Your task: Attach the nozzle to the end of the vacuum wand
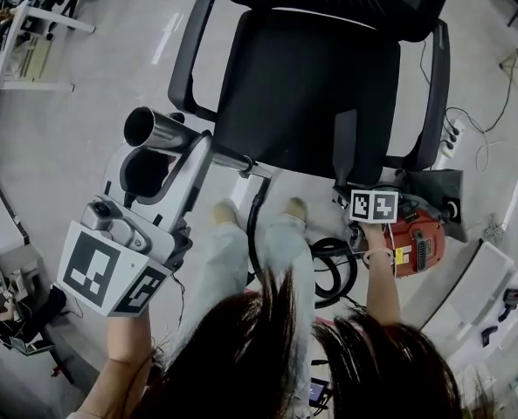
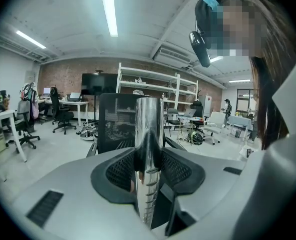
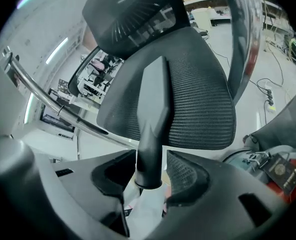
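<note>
- Head view: one left gripper (image 1: 158,168) sits at the lower left, clamped round one chrome vacuum wand (image 1: 154,131) whose open end points up towards one black office chair (image 1: 311,85).
- One right gripper (image 1: 363,197) hangs by the seat's front right corner, directly above one red vacuum cleaner (image 1: 416,243) on the floor.
- One black hose (image 1: 333,273) loops beside the cleaner, and two shoes (image 1: 226,209) stand under the seat's front edge.
- Left gripper view: the gripper's (image 2: 148,169) two pads press on the wand (image 2: 148,129), one from each side. The tube rises straight up between them, with the chair back (image 2: 115,124) behind it.
- Right gripper view: the gripper's (image 3: 150,176) jaws stand wide. One black crevice nozzle (image 3: 152,114) has its round end between them, and a clear gap shows on the right pad's side. Its flat tip points away, over the chair's mesh seat (image 3: 197,104).
- Two shiny metal tubes cross this view, one at the left (image 3: 53,104) and one at the upper right (image 3: 247,34).
</note>
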{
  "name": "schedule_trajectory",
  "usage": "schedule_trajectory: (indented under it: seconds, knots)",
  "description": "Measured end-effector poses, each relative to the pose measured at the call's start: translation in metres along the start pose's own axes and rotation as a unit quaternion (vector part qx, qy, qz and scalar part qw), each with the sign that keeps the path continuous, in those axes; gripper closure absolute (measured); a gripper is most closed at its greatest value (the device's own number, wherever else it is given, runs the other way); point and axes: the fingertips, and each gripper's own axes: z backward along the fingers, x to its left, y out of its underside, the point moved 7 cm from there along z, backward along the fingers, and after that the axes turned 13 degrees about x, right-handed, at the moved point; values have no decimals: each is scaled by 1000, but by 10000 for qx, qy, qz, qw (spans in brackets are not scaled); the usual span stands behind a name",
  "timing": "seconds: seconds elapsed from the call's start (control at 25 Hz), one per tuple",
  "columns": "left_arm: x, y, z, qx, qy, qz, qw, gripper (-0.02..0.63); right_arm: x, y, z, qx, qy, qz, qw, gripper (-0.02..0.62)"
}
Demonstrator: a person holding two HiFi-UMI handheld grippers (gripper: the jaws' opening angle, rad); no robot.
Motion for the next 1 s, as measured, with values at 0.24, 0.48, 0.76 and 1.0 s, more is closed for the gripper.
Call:
schedule_trajectory:
  seconds: [0.24, 0.48, 0.76, 1.0]
  knots:
    - [-2, -6, -3, -159, 162, 179, 9996, 445, -4, -4, -12, 268, -125, -17, 9996, 411]
    - [2, -6, -5, -123, 168, 206, 9996, 446, -3, -9, -27, 520, -226, -73, 9984, 413]
    - [11, -1, -3, 128, -6, 25, 9999, 446, 1, -11, -31, 562, -415, -102, 9975, 413]
    - [8, -3, -3, 80, 71, 62, 9999, 446, 4, -9, -28, 527, -463, -248, 9972, 413]
